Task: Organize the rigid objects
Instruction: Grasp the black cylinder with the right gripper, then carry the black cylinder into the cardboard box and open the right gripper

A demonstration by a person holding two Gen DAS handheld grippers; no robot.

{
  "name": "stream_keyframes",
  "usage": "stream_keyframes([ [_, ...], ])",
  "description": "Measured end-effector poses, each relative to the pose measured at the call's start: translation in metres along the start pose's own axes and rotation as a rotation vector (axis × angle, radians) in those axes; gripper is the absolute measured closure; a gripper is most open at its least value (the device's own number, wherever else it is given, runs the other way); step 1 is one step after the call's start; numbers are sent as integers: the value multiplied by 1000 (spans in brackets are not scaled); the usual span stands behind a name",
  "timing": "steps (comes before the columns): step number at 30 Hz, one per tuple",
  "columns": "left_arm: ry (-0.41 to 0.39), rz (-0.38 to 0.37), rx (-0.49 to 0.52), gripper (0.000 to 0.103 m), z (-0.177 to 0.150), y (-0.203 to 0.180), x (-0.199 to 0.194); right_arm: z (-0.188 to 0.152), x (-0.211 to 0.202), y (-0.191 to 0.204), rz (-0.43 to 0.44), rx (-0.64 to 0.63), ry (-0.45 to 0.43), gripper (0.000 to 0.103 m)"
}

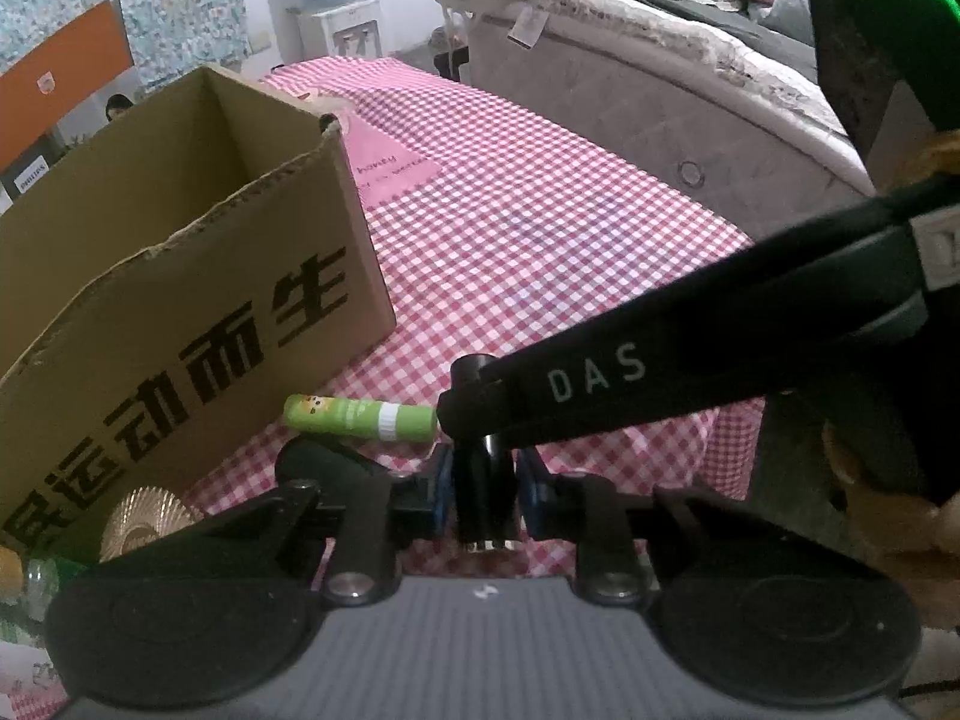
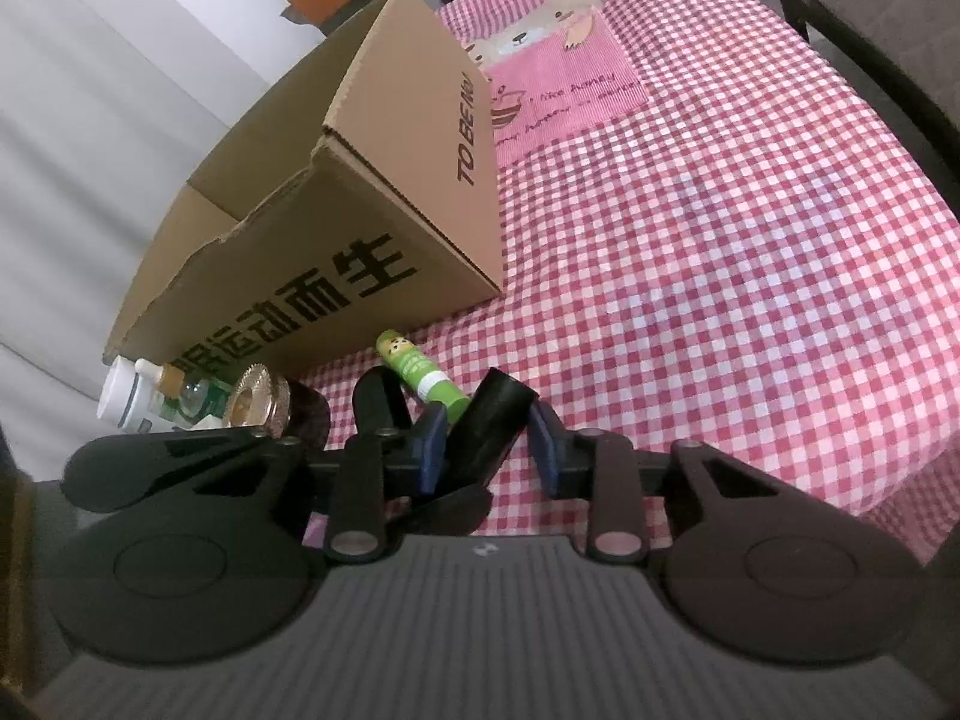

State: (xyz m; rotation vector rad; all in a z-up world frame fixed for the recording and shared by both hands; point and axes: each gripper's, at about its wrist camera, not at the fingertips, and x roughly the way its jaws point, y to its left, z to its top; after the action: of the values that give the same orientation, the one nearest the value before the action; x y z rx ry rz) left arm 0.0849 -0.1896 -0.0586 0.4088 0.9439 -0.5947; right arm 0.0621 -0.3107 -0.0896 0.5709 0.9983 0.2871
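Note:
My left gripper [image 1: 483,483] is shut on a black cylinder [image 1: 483,504] and holds it upright over the checked tablecloth. The right gripper's finger [image 1: 600,384], marked DAS, reaches in from the right and touches the cylinder's top. In the right wrist view my right gripper [image 2: 487,441] has its blue pads on either side of the same black cylinder [image 2: 489,426], which leans there. A green glue stick [image 1: 360,417] lies on the cloth just beyond it, also in the right wrist view [image 2: 417,375]. An open cardboard box [image 1: 180,252] stands to the left.
A gold ribbed disc [image 2: 258,399], a white bottle [image 2: 129,399] and a small glass bottle [image 2: 189,396] lie by the box's near corner. A bed [image 1: 660,90] stands right of the table. The cloth [image 2: 720,240] has a pink bear patch [image 2: 558,78].

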Motion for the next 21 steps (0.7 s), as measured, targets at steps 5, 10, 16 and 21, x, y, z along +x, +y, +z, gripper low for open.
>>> stream_keyframes([
  [5, 2, -1, -11, 79, 4, 3, 7, 5, 1, -2, 4, 2, -7, 75],
  [10, -20, -2, -14, 79, 2, 5, 3, 7, 2, 0, 2, -3, -18, 76],
  [16, -71, 3, -30, 80, 5, 6, -18, 1, -13, 15, 11, -33, -70, 77],
  [21, -156, 28, -44, 80, 5, 7, -54, -3, -40, 39, 25, -87, -135, 77],
])
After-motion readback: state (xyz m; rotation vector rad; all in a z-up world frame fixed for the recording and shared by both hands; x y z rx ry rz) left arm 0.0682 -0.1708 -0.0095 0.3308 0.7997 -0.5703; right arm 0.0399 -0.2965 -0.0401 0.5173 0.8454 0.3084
